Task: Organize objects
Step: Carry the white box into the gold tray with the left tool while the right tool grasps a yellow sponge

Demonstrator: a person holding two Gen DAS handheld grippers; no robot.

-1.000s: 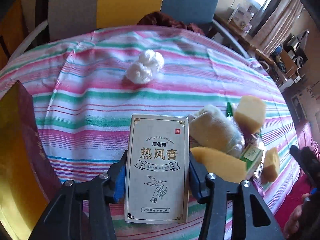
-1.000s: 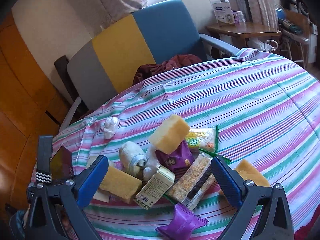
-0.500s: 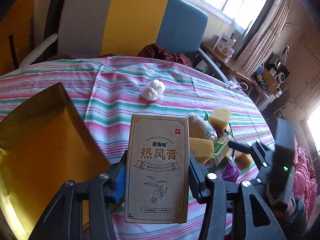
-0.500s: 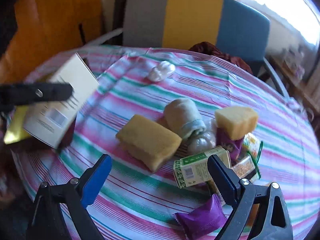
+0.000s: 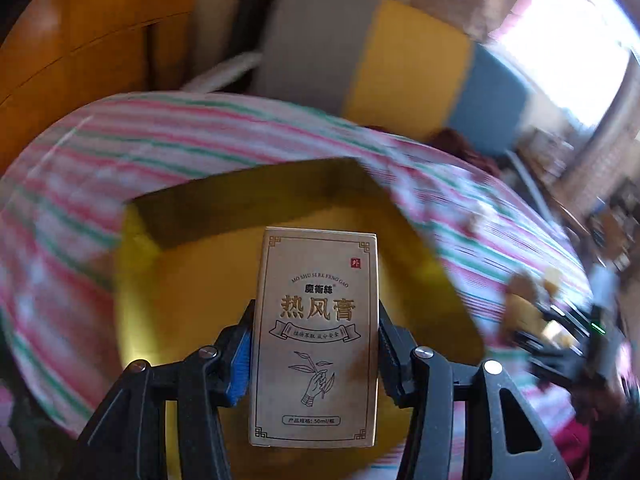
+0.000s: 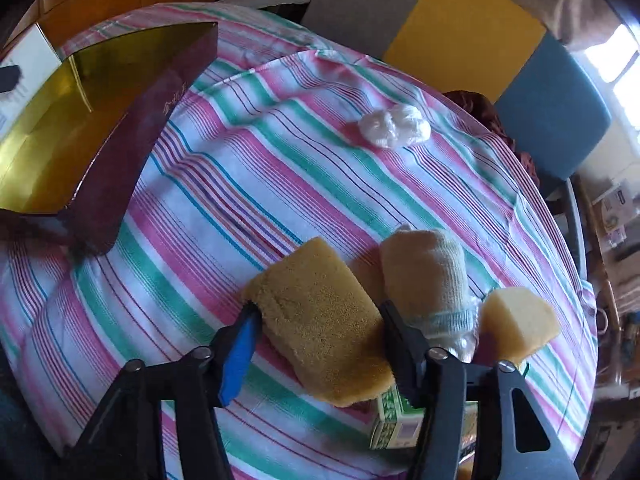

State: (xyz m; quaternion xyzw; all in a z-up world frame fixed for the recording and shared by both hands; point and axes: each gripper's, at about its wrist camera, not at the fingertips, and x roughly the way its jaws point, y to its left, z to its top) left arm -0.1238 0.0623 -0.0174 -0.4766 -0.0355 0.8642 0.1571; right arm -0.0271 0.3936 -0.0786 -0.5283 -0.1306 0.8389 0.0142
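My left gripper [image 5: 314, 316] is shut on a tan carton with Chinese print [image 5: 316, 336] and holds it over the open gold-lined box [image 5: 200, 280]. In the right wrist view the same box [image 6: 72, 128] shows dark red walls at the table's far left, with the carton [image 6: 24, 68] at its edge. My right gripper [image 6: 320, 320] has its jaws around a big yellow sponge [image 6: 320, 320], both pads touching its sides. A rolled cream sock [image 6: 428, 272] and a smaller sponge [image 6: 520, 320] lie just right of it.
A white knotted bag [image 6: 394, 124] lies farther back on the striped tablecloth [image 6: 260, 168]. A green-and-white carton [image 6: 394, 424] sits under the sponge. A grey, yellow and blue chair [image 6: 460, 16] stands behind the table. The right gripper [image 5: 576, 340] shows blurred in the left view.
My left gripper has swung left with the carton until it is over the gold box. My right gripper has moved in and closed around the big yellow sponge.
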